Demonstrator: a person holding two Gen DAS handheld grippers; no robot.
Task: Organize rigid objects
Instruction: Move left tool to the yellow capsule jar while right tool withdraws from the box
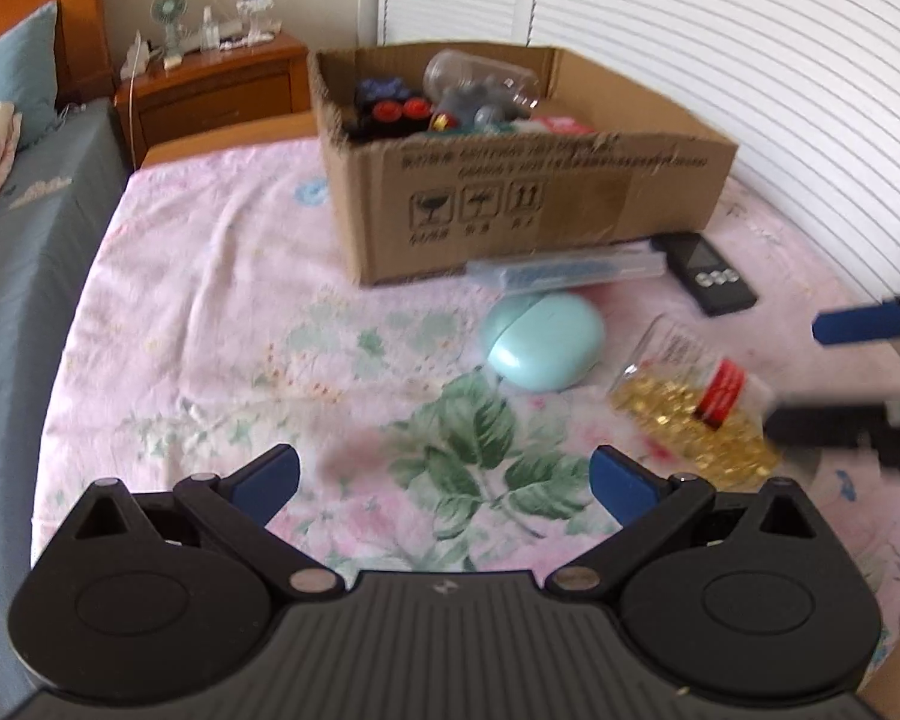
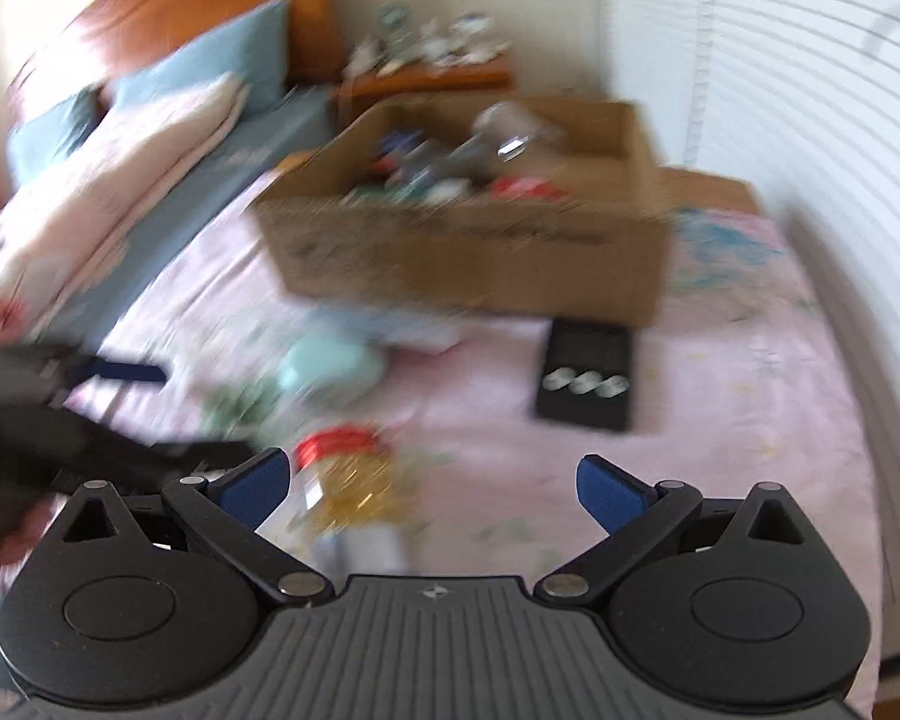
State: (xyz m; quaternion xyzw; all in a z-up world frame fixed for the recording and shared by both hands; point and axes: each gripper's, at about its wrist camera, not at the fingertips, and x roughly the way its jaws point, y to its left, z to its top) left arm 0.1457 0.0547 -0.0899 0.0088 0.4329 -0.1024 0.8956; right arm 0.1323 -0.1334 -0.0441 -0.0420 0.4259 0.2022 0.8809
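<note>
A cardboard box (image 1: pixel 570 204) (image 2: pixel 480 264) with several items inside stands on the pink floral bedspread (image 1: pixel 222 300). In front of it lie a clear flat case (image 1: pixel 570 270), a mint green case (image 1: pixel 543 348) (image 2: pixel 330 369), a black pocket scale (image 1: pixel 711 276) (image 2: pixel 588 375) and a clear bottle of golden capsules with a red band (image 1: pixel 690 414) (image 2: pixel 342 480). My left gripper (image 1: pixel 444 480) hovers open over the leaf print, left of the bottle. My right gripper (image 2: pixel 429 489) is open, the bottle just inside its left finger. In the left wrist view the right gripper (image 1: pixel 828 372) reaches in from the right at the bottle.
A wooden nightstand (image 1: pixel 210 90) with a small fan and clutter stands behind the box. Blue pillows (image 2: pixel 150 90) and a folded quilt (image 2: pixel 108 180) lie on the bed at left. White louvered doors (image 1: pixel 750 60) line the right side.
</note>
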